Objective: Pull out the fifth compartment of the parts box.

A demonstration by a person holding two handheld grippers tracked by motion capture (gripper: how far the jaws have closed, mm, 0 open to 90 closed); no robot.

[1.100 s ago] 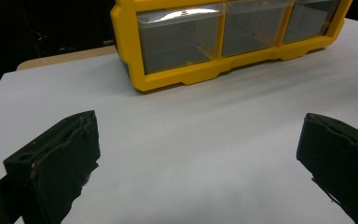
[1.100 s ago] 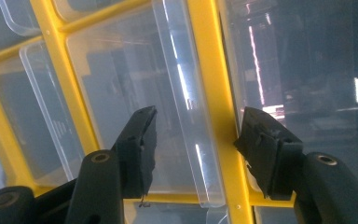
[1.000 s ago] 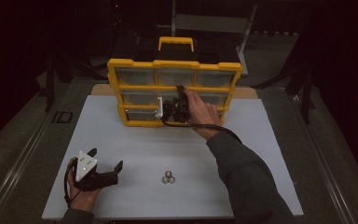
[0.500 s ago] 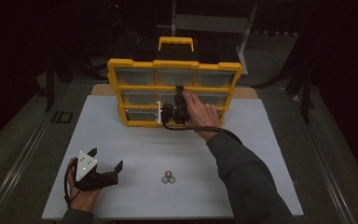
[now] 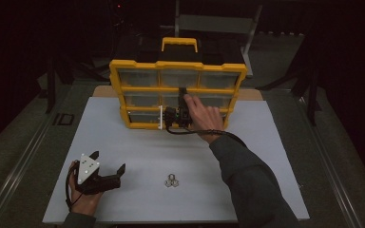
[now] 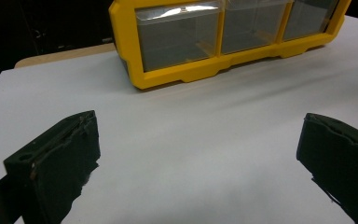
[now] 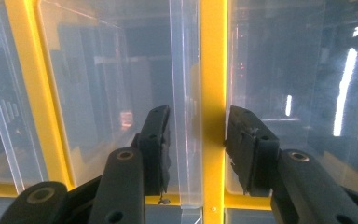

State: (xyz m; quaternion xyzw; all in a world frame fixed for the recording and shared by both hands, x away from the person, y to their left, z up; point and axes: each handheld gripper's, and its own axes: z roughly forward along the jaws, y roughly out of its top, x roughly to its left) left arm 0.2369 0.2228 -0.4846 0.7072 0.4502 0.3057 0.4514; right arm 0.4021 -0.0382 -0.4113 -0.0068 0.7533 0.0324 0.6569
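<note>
A yellow organizer (image 5: 177,66) with clear drawers stands upright at the back of the white table (image 5: 266,156). My right gripper (image 5: 182,96) is turned on its side against the organizer's middle row. Seen in the right gripper view, its jaws have just been closing, and the right gripper (image 7: 198,126) now pinches a clear drawer handle (image 7: 185,116) that lies along a yellow divider bar (image 7: 213,70). At the front left a hand rests my left gripper (image 5: 108,161) on the table. Its jaws stand wide apart, with bare table in the left gripper (image 6: 198,140).
A small cluster of metal nuts (image 5: 172,181) lies on the table near the front middle. The right forearm and the gripper's cable (image 5: 190,133) cross the table's right half. Dark floor and rails surround the table.
The right gripper has crept slightly up the organizer's front. The left gripper and the nuts have stayed where they were.
</note>
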